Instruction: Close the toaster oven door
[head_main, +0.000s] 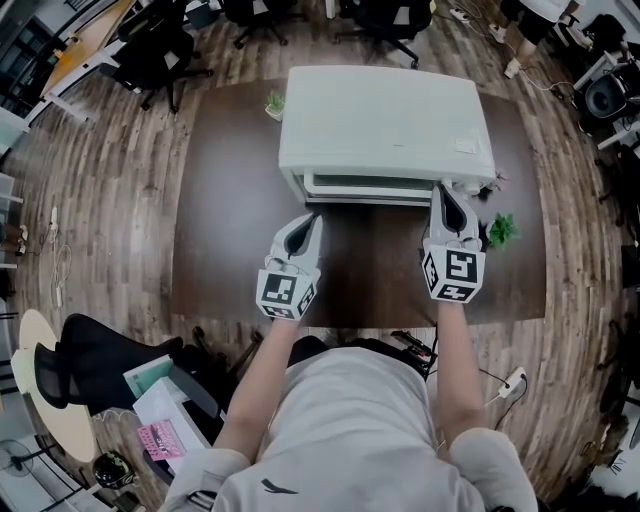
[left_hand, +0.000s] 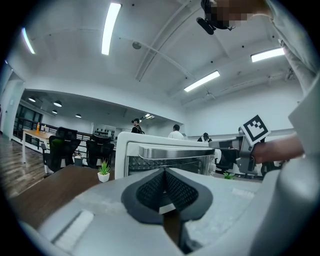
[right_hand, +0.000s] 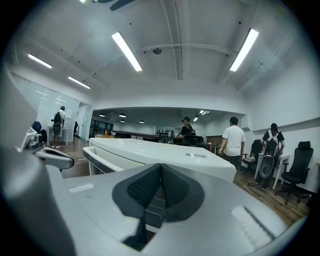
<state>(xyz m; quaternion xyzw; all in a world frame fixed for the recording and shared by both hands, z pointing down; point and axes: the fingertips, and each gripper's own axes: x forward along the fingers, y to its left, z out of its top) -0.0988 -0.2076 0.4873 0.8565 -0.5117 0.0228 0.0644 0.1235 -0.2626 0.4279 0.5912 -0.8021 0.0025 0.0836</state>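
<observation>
A white toaster oven (head_main: 385, 125) stands at the far middle of the dark brown table (head_main: 225, 200). In the left gripper view its glass door (left_hand: 167, 165) stands upright against the front, with the metal handle (left_hand: 172, 151) along the top. My left gripper (head_main: 313, 220) is shut and empty, a short way in front of the oven's left half. My right gripper (head_main: 443, 192) is also shut with nothing in it, its tip at the oven's front right corner; whether it touches I cannot tell. From the right gripper view (right_hand: 161, 167) the oven's top (right_hand: 165, 150) fills the middle.
A small potted plant (head_main: 275, 103) sits on the table left of the oven, and a green sprig (head_main: 500, 230) lies to the right of my right gripper. Office chairs (head_main: 160, 55) ring the table. People stand in the far background (right_hand: 233, 140).
</observation>
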